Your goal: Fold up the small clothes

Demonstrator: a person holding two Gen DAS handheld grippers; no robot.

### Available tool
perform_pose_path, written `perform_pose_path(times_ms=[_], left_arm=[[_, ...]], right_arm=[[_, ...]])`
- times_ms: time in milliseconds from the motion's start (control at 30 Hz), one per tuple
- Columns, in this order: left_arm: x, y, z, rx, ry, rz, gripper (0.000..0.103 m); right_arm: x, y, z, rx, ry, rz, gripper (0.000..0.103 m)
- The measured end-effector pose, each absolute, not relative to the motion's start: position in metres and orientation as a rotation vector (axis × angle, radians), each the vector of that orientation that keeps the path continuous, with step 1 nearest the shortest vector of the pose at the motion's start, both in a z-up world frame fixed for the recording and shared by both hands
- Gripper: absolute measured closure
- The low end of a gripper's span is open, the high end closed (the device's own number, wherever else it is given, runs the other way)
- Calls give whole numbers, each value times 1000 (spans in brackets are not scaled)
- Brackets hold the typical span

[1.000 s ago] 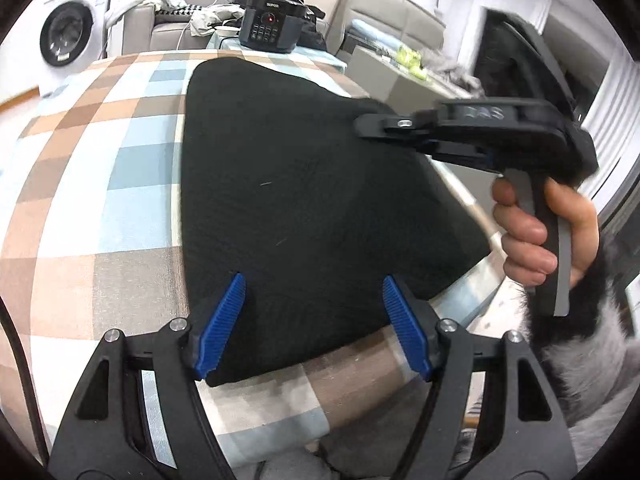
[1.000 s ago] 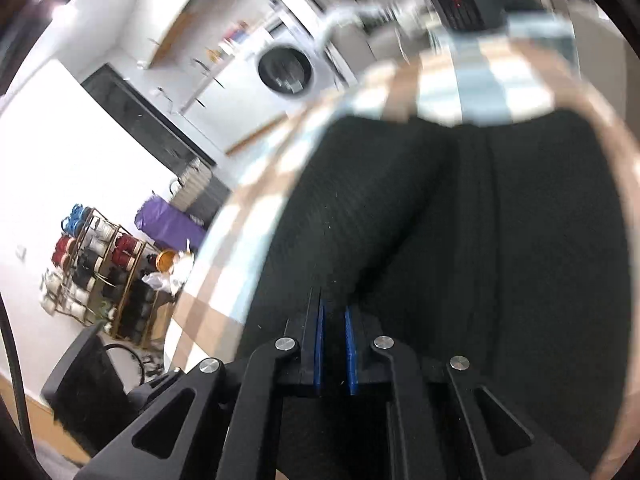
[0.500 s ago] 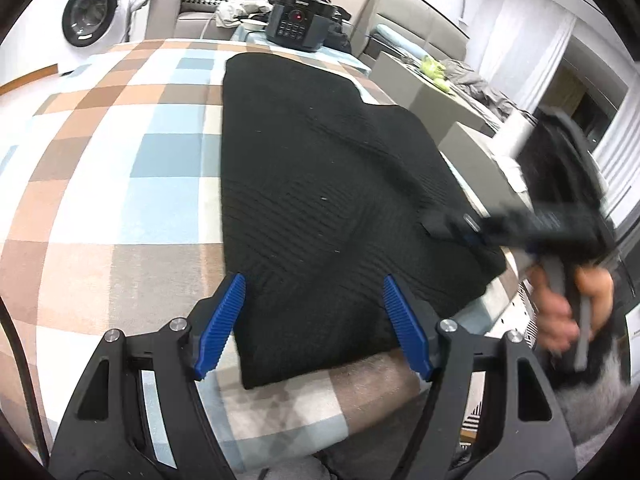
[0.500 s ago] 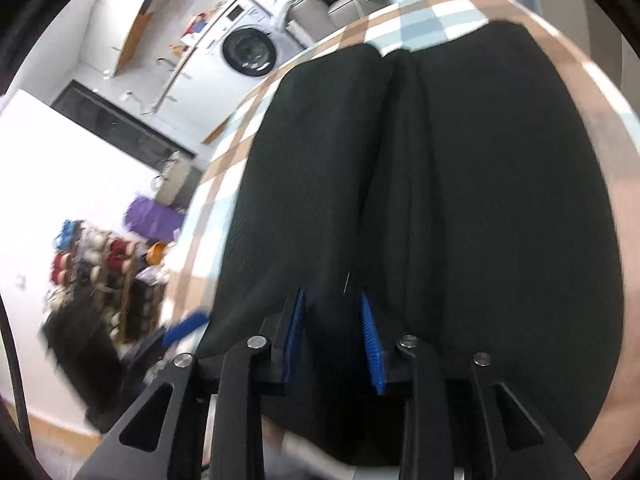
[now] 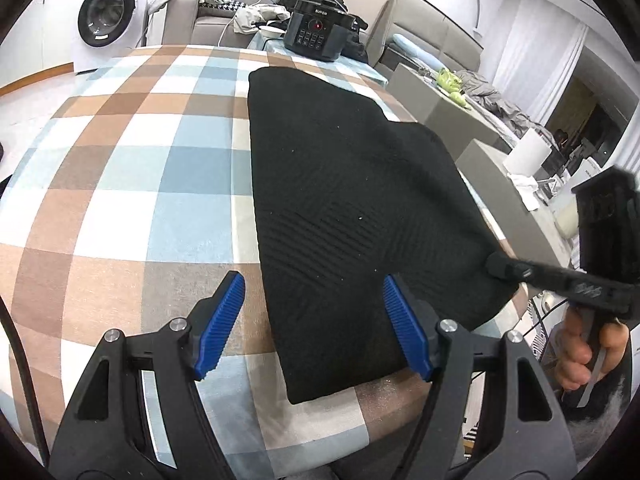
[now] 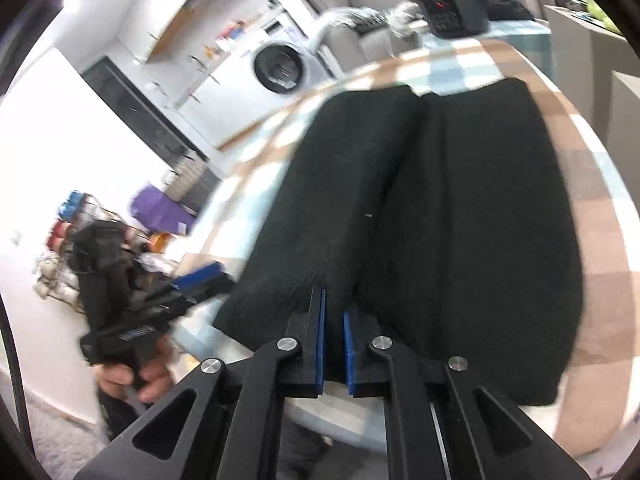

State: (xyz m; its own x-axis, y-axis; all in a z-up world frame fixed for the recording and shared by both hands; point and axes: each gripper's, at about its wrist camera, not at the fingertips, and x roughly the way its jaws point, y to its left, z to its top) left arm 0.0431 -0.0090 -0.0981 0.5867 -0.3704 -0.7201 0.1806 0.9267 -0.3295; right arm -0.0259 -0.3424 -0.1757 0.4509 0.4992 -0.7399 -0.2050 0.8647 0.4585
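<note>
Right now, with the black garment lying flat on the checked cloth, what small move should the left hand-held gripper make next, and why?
Probably lower the left hand-held gripper and close it on the near edge of the black garment. Its jaws stand open astride that edge, while the right hand-held gripper, whose jaws have just been closing, already seems to pinch the other near corner.

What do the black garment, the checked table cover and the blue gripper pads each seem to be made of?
Black garment: likely knitted yarn, matte; fine ribbed rows and lint specks show.
Checked table cover: probably woven cloth, matte; it drapes over the table edge.
Blue gripper pads: probably moulded plastic or rubber, with ridged faces; which one is unclear.
</note>
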Motion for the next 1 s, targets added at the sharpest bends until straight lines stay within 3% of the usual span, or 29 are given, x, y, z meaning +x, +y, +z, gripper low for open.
perform_pose_path(times_ms=[167, 267, 400, 500, 667, 733, 767, 900, 1000], left_arm=[[44, -27, -104, -178, 908, -368, 34], [44, -38, -110, -119, 916, -373, 34], [42, -45, -118, -60, 935, -376, 33], [40, -43, -117, -57, 940, -383, 33], [42, -32, -120, -97, 960, -364, 33], [43, -28, -122, -115, 967, -359, 33], [43, -26, -122, -124, 966, -356, 33], [43, -23, -114, -130, 947, -345, 33], [43, -21, -110, -135, 934, -355, 33]], right_arm=[[-16, -357, -198, 431, 1096, 462, 94], [0, -360, -190, 452, 1073, 470, 89], [46, -355, -185, 472, 1059, 453, 71], [86, -346, -187, 502, 1077, 450, 68], [149, -347, -187, 577, 1072, 446, 68], [159, -347, -183, 550, 1044, 422, 79], [165, -342, -181, 532, 1027, 428, 93], [151, -336, -149, 423, 894, 438, 95], [157, -338, -155, 366, 950, 345, 95]])
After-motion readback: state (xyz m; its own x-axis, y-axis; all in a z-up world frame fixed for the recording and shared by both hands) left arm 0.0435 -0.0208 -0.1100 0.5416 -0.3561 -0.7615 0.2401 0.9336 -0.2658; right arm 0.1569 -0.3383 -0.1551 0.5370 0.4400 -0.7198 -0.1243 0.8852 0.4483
